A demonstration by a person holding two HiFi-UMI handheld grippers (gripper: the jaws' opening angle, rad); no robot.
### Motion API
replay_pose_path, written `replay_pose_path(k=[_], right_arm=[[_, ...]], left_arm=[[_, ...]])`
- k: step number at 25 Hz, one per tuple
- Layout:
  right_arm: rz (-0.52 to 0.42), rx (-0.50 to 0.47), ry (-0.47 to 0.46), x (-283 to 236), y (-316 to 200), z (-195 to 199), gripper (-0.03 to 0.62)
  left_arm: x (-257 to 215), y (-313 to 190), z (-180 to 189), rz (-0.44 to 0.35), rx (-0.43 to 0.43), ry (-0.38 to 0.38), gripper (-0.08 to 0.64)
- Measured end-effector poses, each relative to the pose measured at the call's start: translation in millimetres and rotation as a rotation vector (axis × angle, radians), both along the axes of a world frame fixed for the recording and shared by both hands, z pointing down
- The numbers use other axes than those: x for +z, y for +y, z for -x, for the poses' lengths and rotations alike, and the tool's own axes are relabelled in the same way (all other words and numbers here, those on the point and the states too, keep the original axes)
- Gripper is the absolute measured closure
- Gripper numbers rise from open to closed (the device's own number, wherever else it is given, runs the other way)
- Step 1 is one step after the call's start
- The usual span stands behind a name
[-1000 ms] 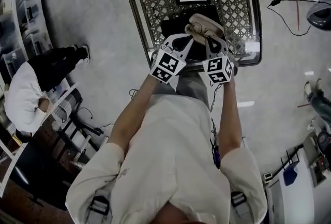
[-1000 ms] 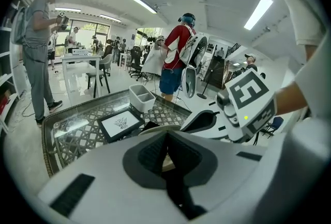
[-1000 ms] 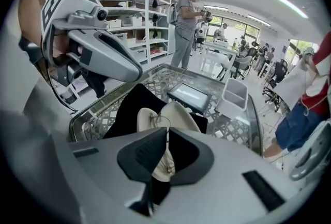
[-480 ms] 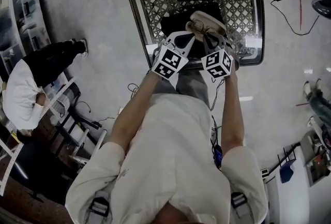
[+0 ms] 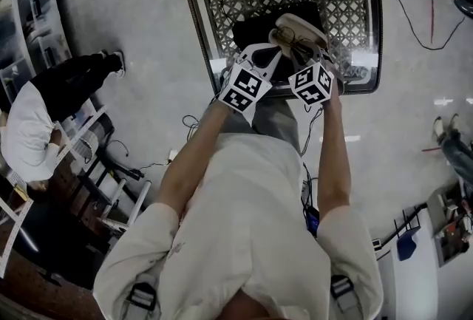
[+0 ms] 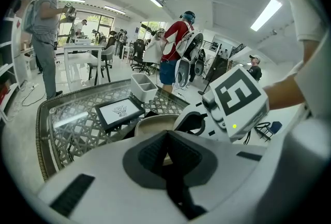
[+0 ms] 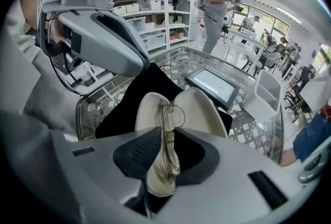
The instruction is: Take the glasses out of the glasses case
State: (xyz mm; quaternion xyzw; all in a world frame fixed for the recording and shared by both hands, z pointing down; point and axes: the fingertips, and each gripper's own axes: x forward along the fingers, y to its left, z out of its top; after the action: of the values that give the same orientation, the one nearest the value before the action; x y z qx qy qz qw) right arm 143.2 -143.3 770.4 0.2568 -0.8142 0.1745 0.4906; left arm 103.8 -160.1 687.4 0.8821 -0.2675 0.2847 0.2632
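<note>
Right gripper (image 7: 165, 135) has its jaws drawn in narrow, and they're pinching the thin wire-rimmed glasses (image 7: 170, 114). The frame runs straight up between the two dark pads, with one round lens poking out just past the tips. Right beyond those tips the cream oval glasses case (image 7: 201, 106) lies open with both halves spread. Its near end shows under the glasses, between the jaws. Beneath the case is a black cloth (image 7: 126, 106), spreading ahead and off to the left of the claw. All of it sits on a glass-topped table with a metal lattice (image 7: 256, 127). Further ahead of the claw there's a dark-framed flat panel with a white face (image 7: 214, 83), and to the right of that a white plastic bin (image 7: 261, 96). Over to the left gripper (image 6: 166, 137), just beside the right one: jaws pressed together. A pale sliver shows between its pads, and I can't tell what it is. The open case lies just past its tips too.
</note>
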Motion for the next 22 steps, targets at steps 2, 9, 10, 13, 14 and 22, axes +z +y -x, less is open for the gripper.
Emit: replay_pose_path(k=[2, 9, 10, 13, 14, 22], right_arm=[[0.012, -0.014, 0.006, 4.3, 1.1, 1.1, 0.503], [0.029, -0.065, 0.043, 16.4, 6.8, 4.5, 0.497], [0.028, -0.069, 0.050, 18.5, 7.5, 4.2, 0.499], [0.025, -0.066, 0.061, 22.6, 8.9, 3.8, 0.511], [0.024, -0.061, 0.059, 23.3, 8.8, 4.2, 0.518], [-0.007, -0.053, 0.074, 26.9, 7.0, 6.9, 0.557]], left_arm=[[0.3, 1.2, 0.6, 0.002, -0.003, 0.001, 0.548], [-1.0, 5.0, 3.9, 0.004, -0.010, 0.002, 0.548], [-0.9, 5.5, 4.2, 0.005, -0.009, 0.002, 0.548], [-1.7, 7.1, 5.1, 0.001, -0.007, 0.001, 0.548], [-2.4, 7.3, 5.2, -0.001, -0.006, 0.001, 0.548], [-8.8, 11.1, 3.0, -0.006, 0.005, 0.001, 0.548]])
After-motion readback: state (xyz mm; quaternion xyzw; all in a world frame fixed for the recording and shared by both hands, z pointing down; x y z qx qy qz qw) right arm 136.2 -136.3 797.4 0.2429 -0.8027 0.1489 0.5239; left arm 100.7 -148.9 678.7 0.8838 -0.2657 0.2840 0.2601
